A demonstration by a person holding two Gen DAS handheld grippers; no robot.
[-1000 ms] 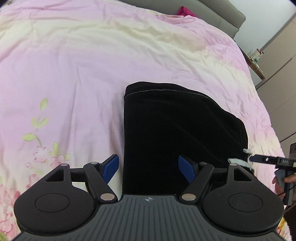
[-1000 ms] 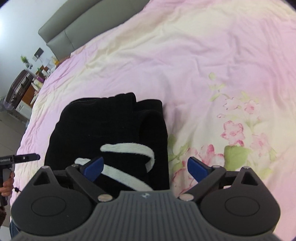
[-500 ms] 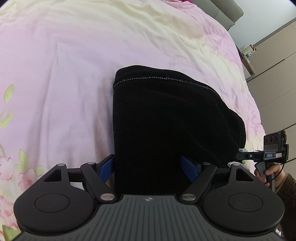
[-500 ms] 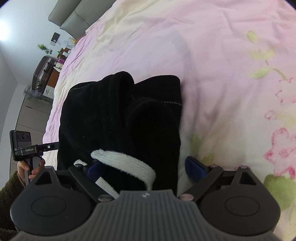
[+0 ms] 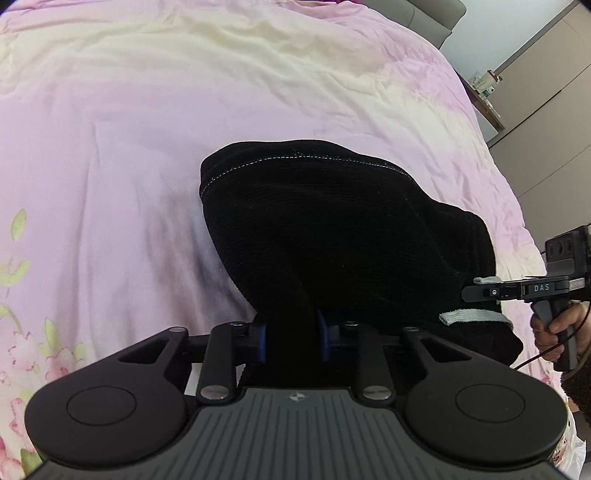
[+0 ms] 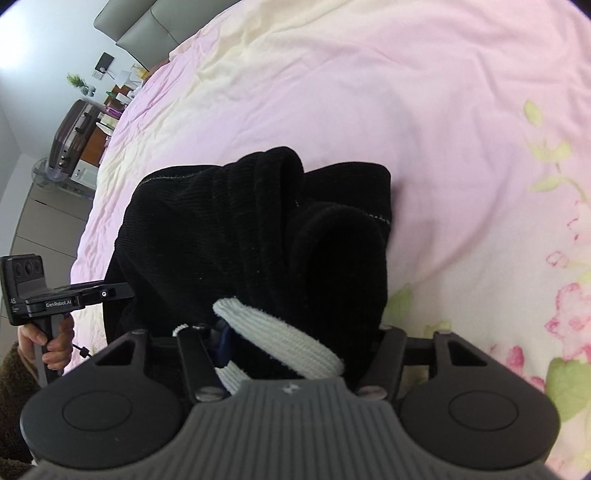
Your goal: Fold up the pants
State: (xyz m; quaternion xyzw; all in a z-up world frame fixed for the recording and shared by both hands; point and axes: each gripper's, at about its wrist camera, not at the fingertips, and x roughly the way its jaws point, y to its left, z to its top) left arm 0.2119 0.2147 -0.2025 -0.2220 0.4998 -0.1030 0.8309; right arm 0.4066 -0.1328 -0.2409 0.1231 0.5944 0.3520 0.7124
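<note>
**Both grippers closing on the black pants at the bed's near edge**

The black pants (image 5: pixel 332 229) lie in a folded heap on the pink flowered bedspread (image 5: pixel 147 147), at the near side of the bed, with a stitched hem turned toward the far end. A white drawstring (image 6: pixel 280 332) loops across the near edge of the cloth.

The left gripper (image 5: pixel 291 332) has just been closing; its blue pads (image 5: pixel 260 339) stand narrow and pinch a bunched ridge of the pants between them. The right gripper (image 6: pixel 295 343) has also just been closing, about half way; the pants and the drawstring loop sit between its jaws. Only its left blue pad (image 6: pixel 223 338) shows, against the cord. The other pad is hidden behind the cloth, so whether it presses on the pants cannot be told.

Each gripper appears in the other's view, held by a hand (image 6: pixel 55 339) on a pistol handle beside the pants, with a brown fuzzy sleeve (image 6: pixel 14 387) behind.

No containers hold anything within reach. At the far end a grey headboard (image 6: pixel 147 26) stands. Beside the bed a suitcase (image 6: pixel 70 136) stands, with a cluttered small table (image 6: pixel 118 92) behind it. On the other side a shelf with small bottles (image 5: pixel 484 83) stands near pale cupboard doors (image 5: pixel 546 92).
</note>
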